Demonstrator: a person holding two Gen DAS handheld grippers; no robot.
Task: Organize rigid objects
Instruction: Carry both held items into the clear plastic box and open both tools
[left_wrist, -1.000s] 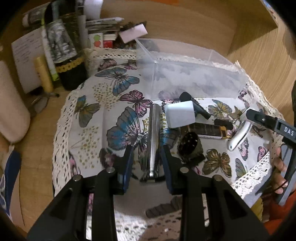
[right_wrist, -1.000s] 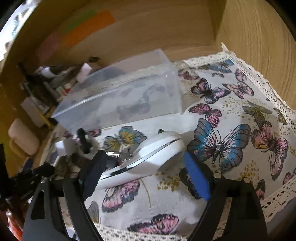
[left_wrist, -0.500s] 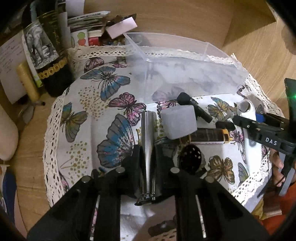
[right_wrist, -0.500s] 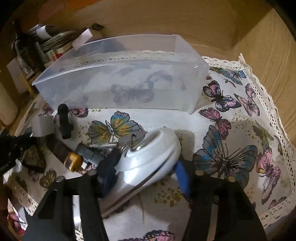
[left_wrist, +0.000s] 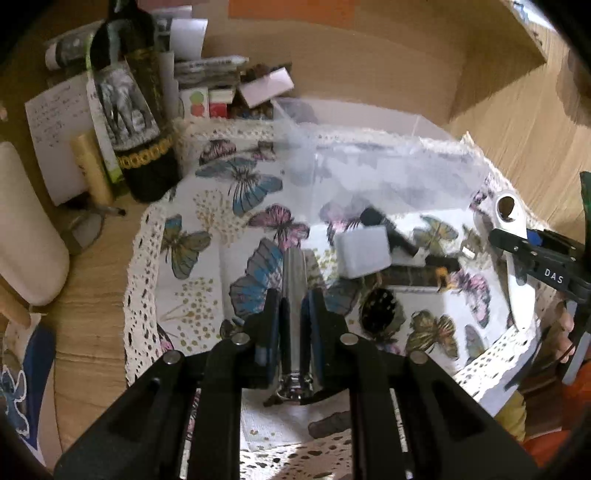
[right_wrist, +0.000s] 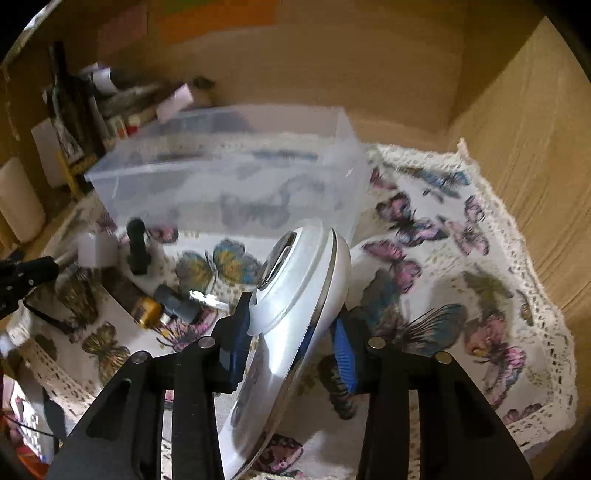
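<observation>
My left gripper (left_wrist: 293, 306) is shut on a slim silver metal tube (left_wrist: 294, 280) and holds it over the butterfly cloth (left_wrist: 207, 229). My right gripper (right_wrist: 290, 325) is shut on a white oval device with a chrome band (right_wrist: 295, 295), lifted and tilted; that device also shows in the left wrist view (left_wrist: 515, 258). A clear plastic box (right_wrist: 229, 177) stands behind on the cloth, also in the left wrist view (left_wrist: 388, 162). A white cube (left_wrist: 362, 251), a black cylinder (right_wrist: 137, 247), a brown tube with a yellow cap (right_wrist: 147, 312) and a dark round grille piece (left_wrist: 380, 306) lie on the cloth.
A dark bottle with an elephant label (left_wrist: 133, 122), papers, a cream tube (left_wrist: 92, 166) and small boxes crowd the far left. A white roll (left_wrist: 26, 236) lies at the left edge. Wooden walls (right_wrist: 517, 147) close in behind and to the right.
My left gripper closed on the silver tube and lifted it a little. My right gripper closed on the white device and raised it off the cloth, tilting it upright.
</observation>
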